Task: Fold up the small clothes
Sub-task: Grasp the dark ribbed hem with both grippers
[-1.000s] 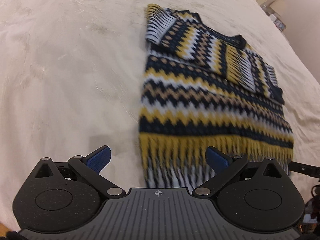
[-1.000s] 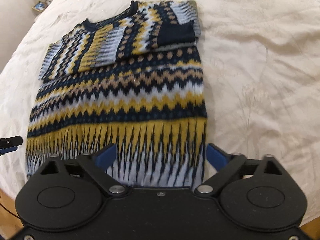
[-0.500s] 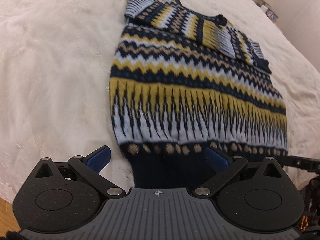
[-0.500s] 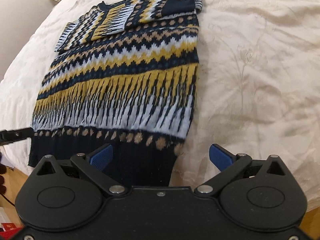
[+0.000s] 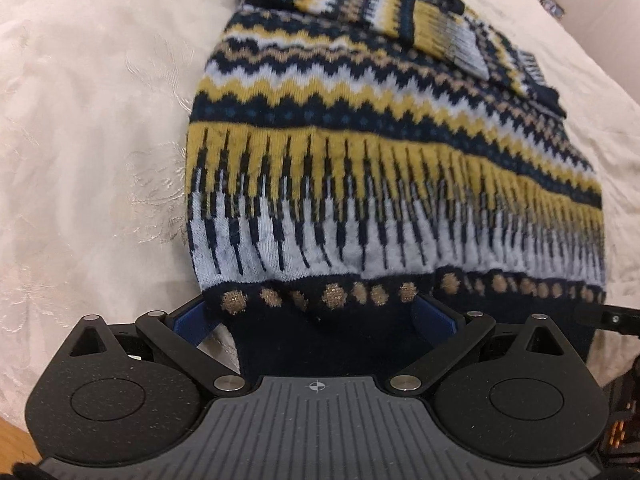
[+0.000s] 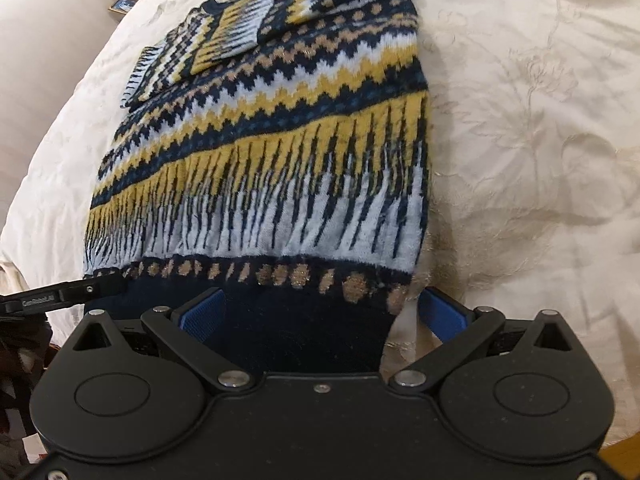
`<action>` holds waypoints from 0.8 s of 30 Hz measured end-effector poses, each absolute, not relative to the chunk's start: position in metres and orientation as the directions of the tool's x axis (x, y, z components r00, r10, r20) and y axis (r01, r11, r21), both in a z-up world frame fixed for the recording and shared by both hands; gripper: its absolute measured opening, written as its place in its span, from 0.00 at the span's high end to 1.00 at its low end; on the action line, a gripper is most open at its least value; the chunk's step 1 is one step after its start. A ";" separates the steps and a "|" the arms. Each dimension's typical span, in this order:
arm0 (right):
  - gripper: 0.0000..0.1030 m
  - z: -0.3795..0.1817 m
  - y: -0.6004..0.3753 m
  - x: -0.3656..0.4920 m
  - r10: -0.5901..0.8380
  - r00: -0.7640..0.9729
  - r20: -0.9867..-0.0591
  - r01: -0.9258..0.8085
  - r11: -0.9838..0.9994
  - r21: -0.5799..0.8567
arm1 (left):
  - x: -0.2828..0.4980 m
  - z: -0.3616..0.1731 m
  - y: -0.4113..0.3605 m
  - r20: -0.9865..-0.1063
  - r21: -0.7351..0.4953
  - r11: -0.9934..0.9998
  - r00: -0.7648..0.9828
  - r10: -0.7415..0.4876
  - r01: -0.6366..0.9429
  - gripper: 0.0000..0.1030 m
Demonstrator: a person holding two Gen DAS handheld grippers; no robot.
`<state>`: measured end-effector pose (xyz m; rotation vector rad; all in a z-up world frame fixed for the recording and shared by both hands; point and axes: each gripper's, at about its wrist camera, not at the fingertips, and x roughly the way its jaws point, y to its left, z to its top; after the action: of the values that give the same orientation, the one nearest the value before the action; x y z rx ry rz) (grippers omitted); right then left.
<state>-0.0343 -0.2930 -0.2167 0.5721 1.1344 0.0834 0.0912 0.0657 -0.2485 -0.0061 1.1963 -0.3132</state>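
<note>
I have the left gripper (image 5: 316,320) and right gripper (image 6: 322,312) spread wide, each straddling the sweater (image 5: 380,168) hem, probably touching, nothing clamped

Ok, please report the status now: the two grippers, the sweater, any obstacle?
Left gripper open, astride hem corner. Right gripper open, astride opposite corner. Sweater flat on bedspread, sleeves folded in. No obstacle seen.

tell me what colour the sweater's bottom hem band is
Dark navy, with a row of tan dots just above it on the sweater; clearest in the left wrist view.
</note>
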 end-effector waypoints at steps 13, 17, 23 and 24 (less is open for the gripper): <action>0.00 -0.228 -0.290 -0.039 0.347 0.447 -0.824 0.190 0.864 0.467 | 0.084 -0.259 0.053 -0.913 -0.078 0.963 0.369 -0.174 0.260 0.00; 0.00 -0.227 -0.286 -0.035 0.342 0.417 -0.842 0.170 0.881 0.442 | 0.086 -0.257 0.050 -0.918 -0.070 0.964 0.361 -0.163 0.257 0.01; 0.29 -0.219 -0.295 -0.040 0.344 0.424 -0.838 0.183 0.873 0.451 | 0.075 -0.243 0.060 -0.906 -0.095 0.966 0.382 -0.184 0.239 0.25; 0.32 -0.218 -0.297 -0.042 0.354 0.429 -0.831 0.183 0.867 0.464 | 0.073 -0.242 0.063 -0.903 -0.105 0.967 0.385 -0.191 0.234 0.27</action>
<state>-0.0424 -0.2972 -0.2179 0.5406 1.1380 0.1131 0.0730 0.0630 -0.2415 0.0422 1.1439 -0.2711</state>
